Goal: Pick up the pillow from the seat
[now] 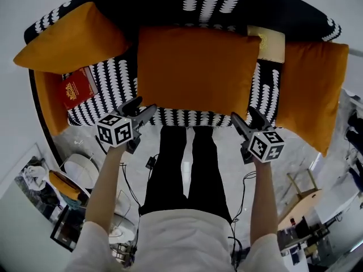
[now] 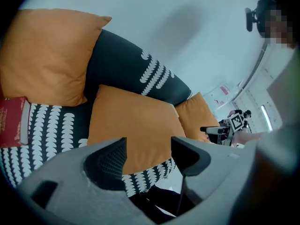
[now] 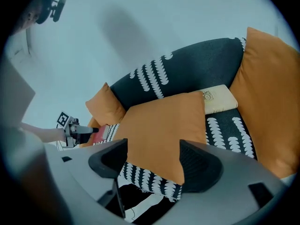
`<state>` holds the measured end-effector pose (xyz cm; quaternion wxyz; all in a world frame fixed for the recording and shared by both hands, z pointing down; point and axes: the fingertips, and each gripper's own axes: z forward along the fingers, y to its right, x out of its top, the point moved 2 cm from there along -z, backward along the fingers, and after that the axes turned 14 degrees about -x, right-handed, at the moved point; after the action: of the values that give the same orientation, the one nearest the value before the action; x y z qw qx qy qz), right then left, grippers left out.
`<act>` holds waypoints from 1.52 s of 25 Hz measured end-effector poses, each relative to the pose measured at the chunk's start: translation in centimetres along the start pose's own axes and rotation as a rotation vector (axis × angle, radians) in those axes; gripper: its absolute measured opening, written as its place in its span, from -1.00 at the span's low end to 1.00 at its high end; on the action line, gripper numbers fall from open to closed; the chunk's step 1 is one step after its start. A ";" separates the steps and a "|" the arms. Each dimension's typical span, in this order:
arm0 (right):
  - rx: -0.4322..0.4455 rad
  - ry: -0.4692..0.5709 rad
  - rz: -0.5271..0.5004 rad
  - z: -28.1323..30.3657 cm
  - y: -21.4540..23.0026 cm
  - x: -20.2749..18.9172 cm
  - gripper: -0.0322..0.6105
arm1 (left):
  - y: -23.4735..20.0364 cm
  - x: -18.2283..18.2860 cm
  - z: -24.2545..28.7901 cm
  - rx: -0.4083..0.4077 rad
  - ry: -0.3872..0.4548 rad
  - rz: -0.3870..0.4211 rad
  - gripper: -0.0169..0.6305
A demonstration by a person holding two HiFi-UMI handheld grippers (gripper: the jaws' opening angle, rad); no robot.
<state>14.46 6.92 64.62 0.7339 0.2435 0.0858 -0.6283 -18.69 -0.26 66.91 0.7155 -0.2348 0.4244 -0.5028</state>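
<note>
A large orange pillow [image 1: 195, 69] lies flat in the middle of the black-and-white patterned seat [image 1: 108, 89], its front edge near the seat's front. My left gripper [image 1: 143, 105] hovers just off the pillow's front left corner. My right gripper [image 1: 243, 115] hovers off its front right corner. In the left gripper view the pillow [image 2: 131, 125] shows beyond the left gripper [image 2: 149, 156], whose jaws stand apart with nothing pressed between them. The right gripper view shows the same: the right gripper [image 3: 153, 158] is open, the pillow [image 3: 164, 125] ahead of it and untouched.
Another orange pillow [image 1: 68, 38] leans at the sofa's left end and one [image 1: 315, 89] at the right end. A red book [image 1: 76, 89] lies on the seat at left, a beige book [image 1: 269, 43] at back right. Cables and clutter [image 1: 68, 174] cover the floor.
</note>
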 end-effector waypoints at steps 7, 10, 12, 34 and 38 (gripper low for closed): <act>-0.038 -0.029 0.011 3.5 2.5 -0.5 0.17 | -4.5 0.1 0.8 0.046 0.013 -0.046 0.08; -0.052 -0.027 0.002 4.8 3.4 -0.7 0.24 | -6.0 0.0 1.3 0.056 0.006 -0.052 0.13; -0.058 -0.029 0.002 5.6 3.9 -0.9 0.28 | -7.1 0.0 1.4 0.065 0.007 -0.058 0.16; 0.012 -0.122 0.045 14.2 7.9 0.4 0.63 | -16.0 1.4 6.4 0.031 -0.102 -0.141 0.88; 0.025 -0.147 0.011 15.4 8.5 -0.2 0.64 | -17.7 1.3 7.6 0.047 -0.120 -0.150 0.88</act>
<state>19.86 0.73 80.21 0.7385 0.2064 0.0224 -0.6415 -21.32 -8.89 83.93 0.7054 -0.2787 0.3502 -0.5496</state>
